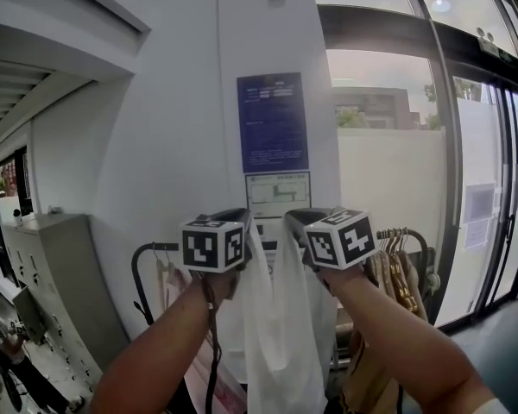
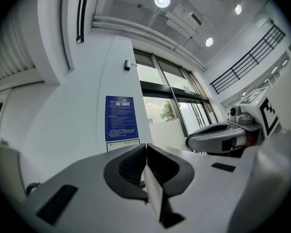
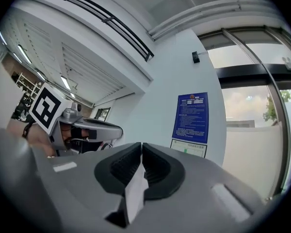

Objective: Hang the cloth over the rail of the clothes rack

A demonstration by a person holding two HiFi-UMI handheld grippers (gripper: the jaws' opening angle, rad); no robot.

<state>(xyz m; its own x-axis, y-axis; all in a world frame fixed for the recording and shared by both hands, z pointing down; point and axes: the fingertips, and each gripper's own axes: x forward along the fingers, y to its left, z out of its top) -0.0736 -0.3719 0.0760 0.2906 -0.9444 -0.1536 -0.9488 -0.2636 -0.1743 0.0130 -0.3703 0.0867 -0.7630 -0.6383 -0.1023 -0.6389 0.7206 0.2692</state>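
A white cloth [image 1: 281, 335] hangs down between my two grippers, held up at chest height in front of a white pillar. My left gripper [image 1: 244, 224] is shut on the cloth's upper left edge, and a thin white fold [image 2: 153, 191] shows pinched between its jaws. My right gripper [image 1: 292, 225] is shut on the upper right edge, with a white strip [image 3: 133, 193] caught in its jaws. The black clothes rack rail [image 1: 147, 250] runs behind and below both grippers, partly hidden by the cloth and my arms.
Wooden hangers [image 1: 397, 270] with garments hang at the rail's right end. A blue notice [image 1: 273, 122] and a white one are on the pillar. A grey cabinet [image 1: 47, 270] stands at left. Glass doors [image 1: 488, 197] fill the right side.
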